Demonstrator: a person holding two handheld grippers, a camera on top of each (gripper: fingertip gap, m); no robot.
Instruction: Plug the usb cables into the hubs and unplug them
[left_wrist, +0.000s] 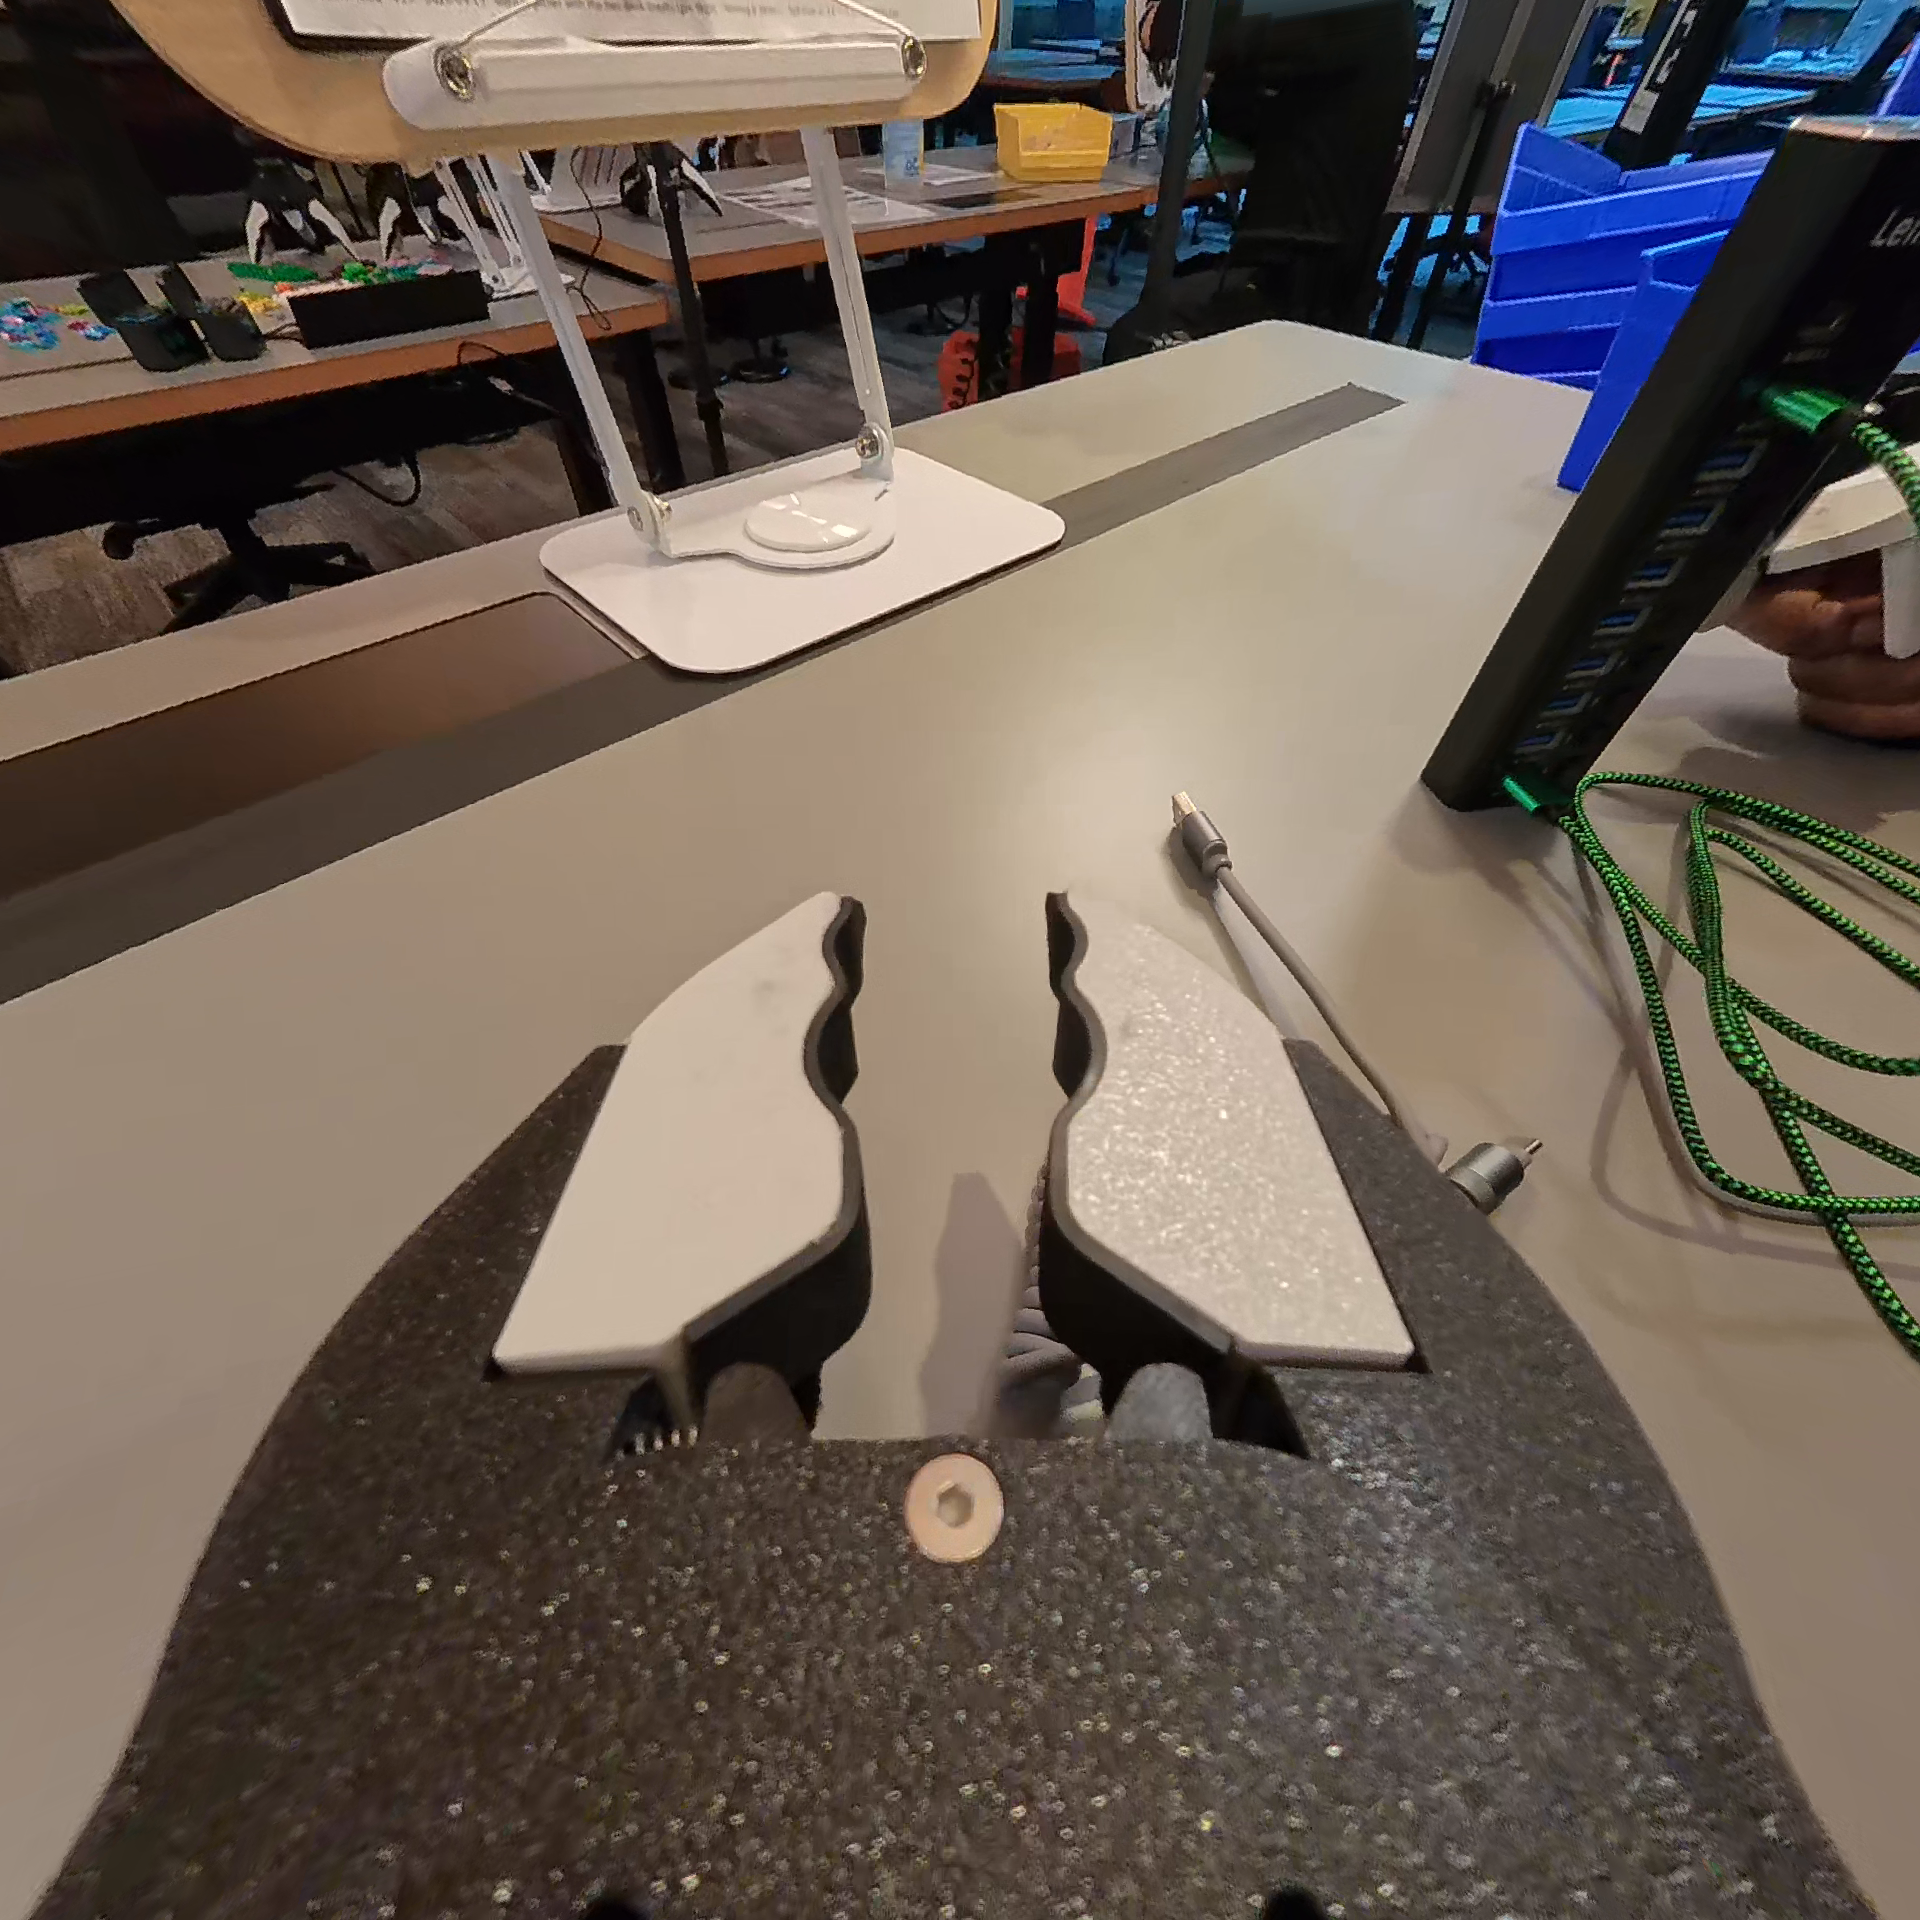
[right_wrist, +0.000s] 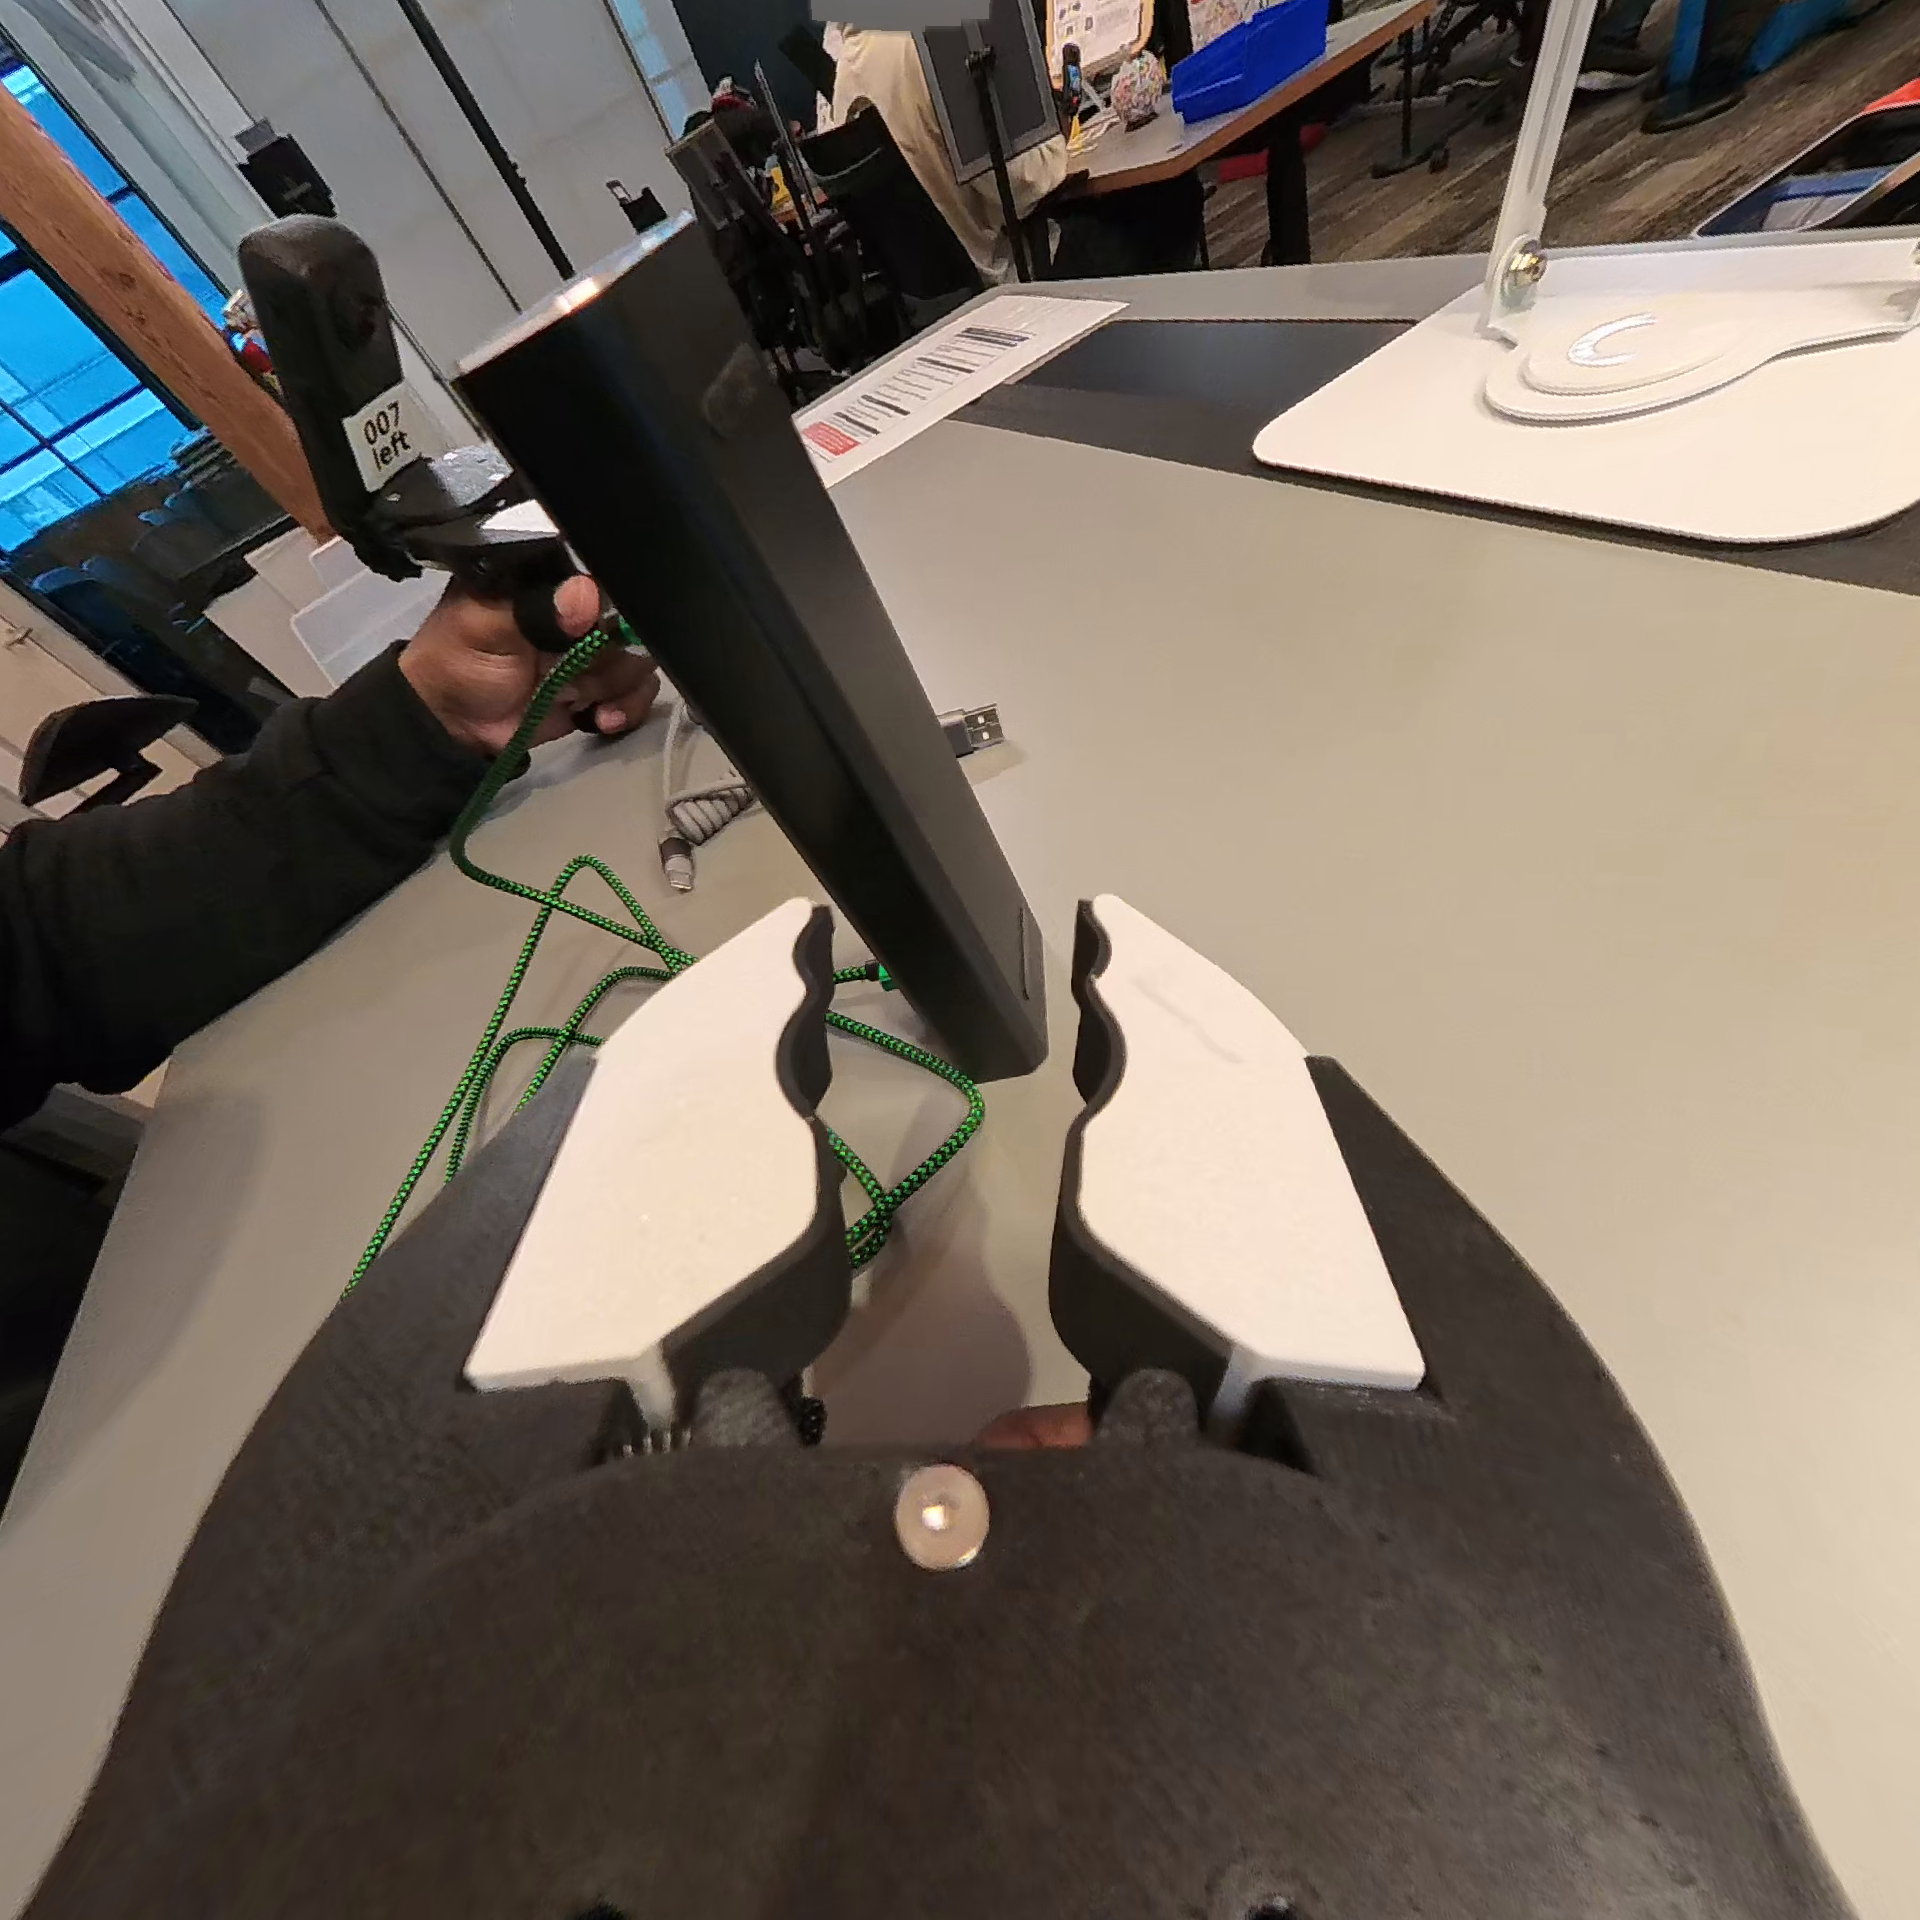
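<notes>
A tall black USB hub (left_wrist: 1652, 520) stands on the grey table (left_wrist: 520, 1091), at the right of the left wrist view. A green braided cable (left_wrist: 1745, 997) has one plug in the hub near its top (left_wrist: 1797, 410) and one near its base (left_wrist: 1527, 795). A loose grey USB cable (left_wrist: 1288, 987) lies beside my left gripper (left_wrist: 951, 925), which is open and empty. My right gripper (right_wrist: 951, 925) is open, with the hub's foot (right_wrist: 977, 997) between its fingertips and a gap on each side. The green cable (right_wrist: 582, 935) trails to the left. The grey plug (right_wrist: 977, 727) lies behind the hub.
A white stand base (left_wrist: 800, 561) sits at the table's far edge and also shows in the right wrist view (right_wrist: 1610, 416). A printed sheet (right_wrist: 935, 374) lies on the table. Blue bins (left_wrist: 1621, 260) stand behind the hub. A hand (right_wrist: 520, 675) holds the left gripper. My right fingertips sit around 25 cm from my left ones.
</notes>
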